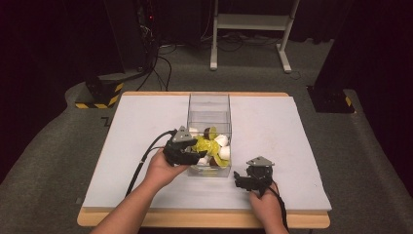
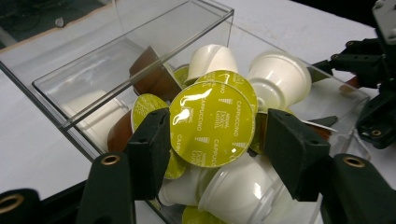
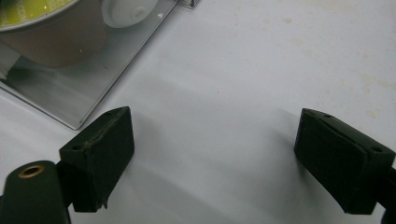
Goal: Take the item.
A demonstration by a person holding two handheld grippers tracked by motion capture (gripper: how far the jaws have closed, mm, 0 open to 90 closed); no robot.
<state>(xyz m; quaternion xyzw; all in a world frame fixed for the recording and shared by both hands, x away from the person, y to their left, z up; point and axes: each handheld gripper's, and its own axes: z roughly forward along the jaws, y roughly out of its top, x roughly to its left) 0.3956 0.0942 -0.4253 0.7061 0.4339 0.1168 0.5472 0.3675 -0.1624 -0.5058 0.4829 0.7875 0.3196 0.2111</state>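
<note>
Nearest to us, in the left gripper view, we see the two black jaws of the left gripper (image 2: pixel 212 144) standing on both sides of a yellow-green capsule lid (image 2: pixel 212 123) printed with the word "cappuccino". The jaws are at the edges of this lid, but we cannot tell if they really press it or only stand beside it. The lid belongs to a capsule on top of a heap of white capsules (image 2: pixel 280 74) and brown capsules (image 2: pixel 152 72) inside a clear plastic box (image 2: pixel 135 32). In the high view, the box (image 1: pixel 209 105) stands near the middle of the white table (image 1: pixel 292 131), and the left gripper (image 1: pixel 187 148) reaches into its near end from the left side. The right gripper (image 1: pixel 246 181) rests low over the table, just beside the near right corner of the box. In the right gripper view, its jaws are wide apart with only bare table between them (image 3: pixel 212 154).
</note>
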